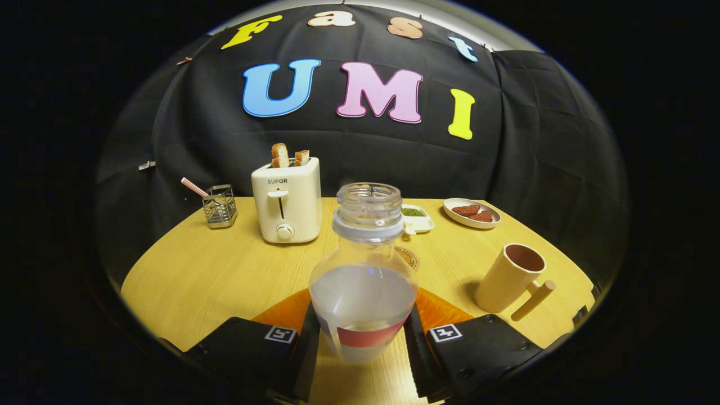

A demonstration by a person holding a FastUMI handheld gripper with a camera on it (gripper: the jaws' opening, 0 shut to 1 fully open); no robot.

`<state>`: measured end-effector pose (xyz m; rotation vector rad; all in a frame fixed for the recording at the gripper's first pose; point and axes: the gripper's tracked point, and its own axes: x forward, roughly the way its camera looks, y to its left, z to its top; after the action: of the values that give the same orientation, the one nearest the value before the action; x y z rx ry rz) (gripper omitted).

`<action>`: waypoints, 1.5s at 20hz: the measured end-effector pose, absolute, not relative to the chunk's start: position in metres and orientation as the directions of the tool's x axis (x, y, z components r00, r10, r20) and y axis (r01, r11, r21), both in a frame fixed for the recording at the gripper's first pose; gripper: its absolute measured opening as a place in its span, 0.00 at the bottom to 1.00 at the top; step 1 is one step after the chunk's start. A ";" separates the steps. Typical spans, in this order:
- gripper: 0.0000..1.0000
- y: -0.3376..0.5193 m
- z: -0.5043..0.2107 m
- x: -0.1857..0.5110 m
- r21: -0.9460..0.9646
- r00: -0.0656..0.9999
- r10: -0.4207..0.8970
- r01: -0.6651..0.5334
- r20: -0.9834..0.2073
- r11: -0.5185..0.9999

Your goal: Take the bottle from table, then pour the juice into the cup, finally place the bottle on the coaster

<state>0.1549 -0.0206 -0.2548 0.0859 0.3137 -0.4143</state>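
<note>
My two fingers close on the bottle (363, 281), one pad on each side of its lower body, so my gripper (363, 343) has it held between the tips. The bottle is clear, uncapped, upright, with pale liquid filling roughly its lower half and a red band low on the label. I cannot tell whether its base touches the table (191, 275) or hangs just above it.

Just behind the bottle, partly hidden by it, a round coaster (408, 257) lies flat on the wood near the middle of the table. Off to my right, close to the table's right edge, stands the cup (511, 277), tan, with a stick-like handle pointing toward me; its mouth is open and it leans only by the lens.

Toward the back edge sits a cream toaster (286, 201) with two slices of toast (288, 155) sticking up. Left of it, near the back left corner, a wire holder (219, 206) carries a striped straw. Right of the toaster, along the back edge, are a small white dish (417, 219) of green bits and an oval plate (471, 214) with reddish-brown pieces.
</note>
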 end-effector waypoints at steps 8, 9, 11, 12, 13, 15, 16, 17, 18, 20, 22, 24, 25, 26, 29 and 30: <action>0.70 -0.023 -0.198 0.151 0.236 0.906 -0.302 0.376 -0.297 0.896; 0.70 -0.027 -0.190 0.150 0.270 0.912 -0.289 0.369 -0.292 0.889; 0.70 -0.035 -0.173 0.149 0.352 0.930 -0.251 0.338 -0.268 0.873; 0.70 -0.038 -0.165 0.148 0.401 0.940 -0.227 0.316 -0.253 0.860; 0.70 -0.043 -0.159 0.147 0.447 0.949 -0.206 0.296 -0.240 0.844; 0.70 -0.053 -0.156 0.143 0.527 0.958 -0.167 0.270 -0.234 0.806; 0.70 -0.057 -0.156 0.141 0.561 0.961 -0.147 0.258 -0.235 0.786; 0.70 -0.062 -0.156 0.140 0.595 0.963 -0.123 0.245 -0.238 0.765; 0.70 -0.065 -0.158 0.138 0.633 0.967 -0.093 0.227 -0.237 0.740; 0.70 -0.071 -0.162 0.132 0.727 0.972 -0.019 0.187 -0.232 0.661; 0.70 -0.085 -0.174 0.125 0.784 0.971 0.019 0.179 -0.236 0.594; 0.70 -0.101 -0.188 0.117 0.818 0.968 0.044 0.184 -0.248 0.544; 0.70 -0.109 -0.195 0.113 0.829 0.965 0.050 0.194 -0.258 0.524; 0.70 -0.115 -0.201 0.109 0.839 0.962 0.054 0.205 -0.268 0.504; 0.70 -0.130 -0.211 0.105 0.879 0.959 0.063 0.225 -0.276 0.420; 0.70 -0.132 -0.215 0.107 0.893 0.956 0.069 0.239 -0.286 0.382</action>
<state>0.1069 -0.1321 -0.2146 1.1788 0.2967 -0.1102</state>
